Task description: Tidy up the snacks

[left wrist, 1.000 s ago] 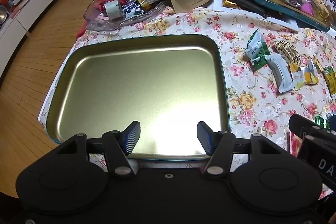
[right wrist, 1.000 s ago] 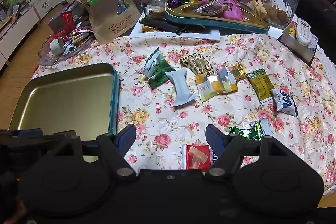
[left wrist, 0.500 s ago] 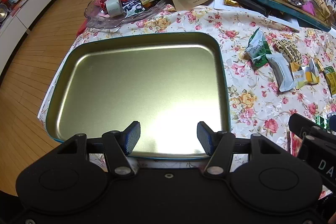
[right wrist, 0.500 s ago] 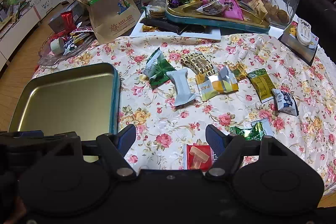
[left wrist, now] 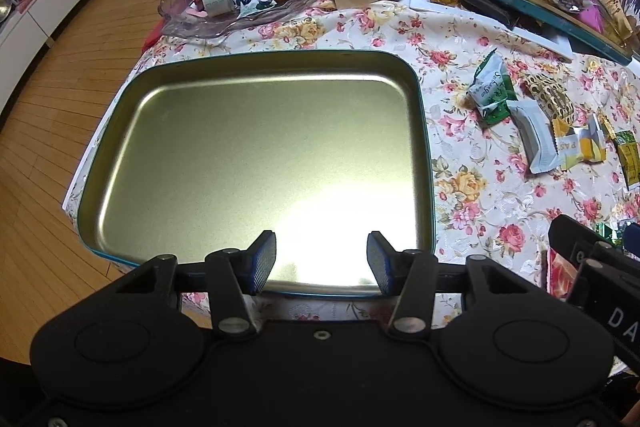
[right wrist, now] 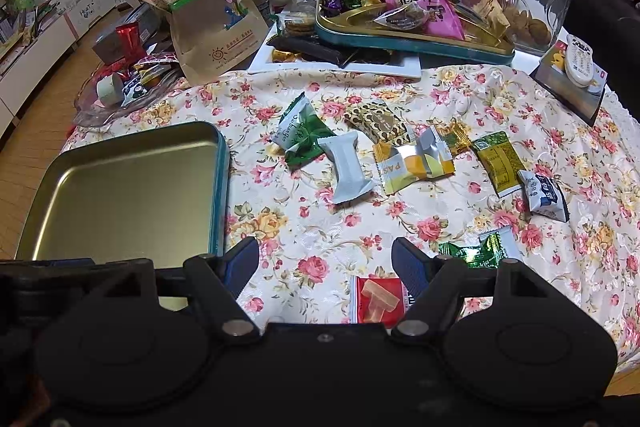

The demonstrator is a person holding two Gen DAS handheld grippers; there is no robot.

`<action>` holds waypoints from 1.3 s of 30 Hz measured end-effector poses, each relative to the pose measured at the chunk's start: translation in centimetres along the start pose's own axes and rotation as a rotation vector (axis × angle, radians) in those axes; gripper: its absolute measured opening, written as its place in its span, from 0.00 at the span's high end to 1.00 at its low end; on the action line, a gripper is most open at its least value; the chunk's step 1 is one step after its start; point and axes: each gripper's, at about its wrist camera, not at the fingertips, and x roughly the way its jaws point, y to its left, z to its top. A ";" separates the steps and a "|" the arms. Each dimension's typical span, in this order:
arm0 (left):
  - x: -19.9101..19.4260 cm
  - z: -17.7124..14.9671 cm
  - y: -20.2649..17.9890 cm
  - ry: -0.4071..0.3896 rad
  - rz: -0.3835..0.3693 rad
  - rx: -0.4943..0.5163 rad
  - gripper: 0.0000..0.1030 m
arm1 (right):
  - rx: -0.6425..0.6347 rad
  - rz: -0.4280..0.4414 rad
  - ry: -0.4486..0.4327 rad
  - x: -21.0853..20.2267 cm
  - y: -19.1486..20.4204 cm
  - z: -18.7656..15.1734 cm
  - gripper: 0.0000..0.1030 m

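One table under a floral cloth point(right wrist: 320, 227), wood floor at 9 o'clock. Gold tin tray point(left wrist: 256, 67) with teal rim, bare inside, at 12 o'clock of the left gripper point(left wrist: 321, 259), jaws wide, holding nothing. Right gripper point(right wrist: 325, 263) likewise wide, holding nothing. Only the right view shows the whole row of snacks point(right wrist: 348, 167) and the red packet point(right wrist: 376, 301) at its 6 o'clock.

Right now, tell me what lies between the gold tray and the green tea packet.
Only bare floral tablecloth separates the gold tray from the green tea packet, clearest in the right wrist view.
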 end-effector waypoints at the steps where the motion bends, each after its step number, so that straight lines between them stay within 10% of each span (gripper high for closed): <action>1: 0.0 0.0 0.0 0.002 0.000 -0.001 0.45 | 0.001 0.000 0.000 0.0 0.0 0.0 0.25; 39: -0.2 -0.2 -0.1 -0.022 0.031 0.022 0.45 | -0.006 0.005 0.011 0.2 0.1 -0.2 0.25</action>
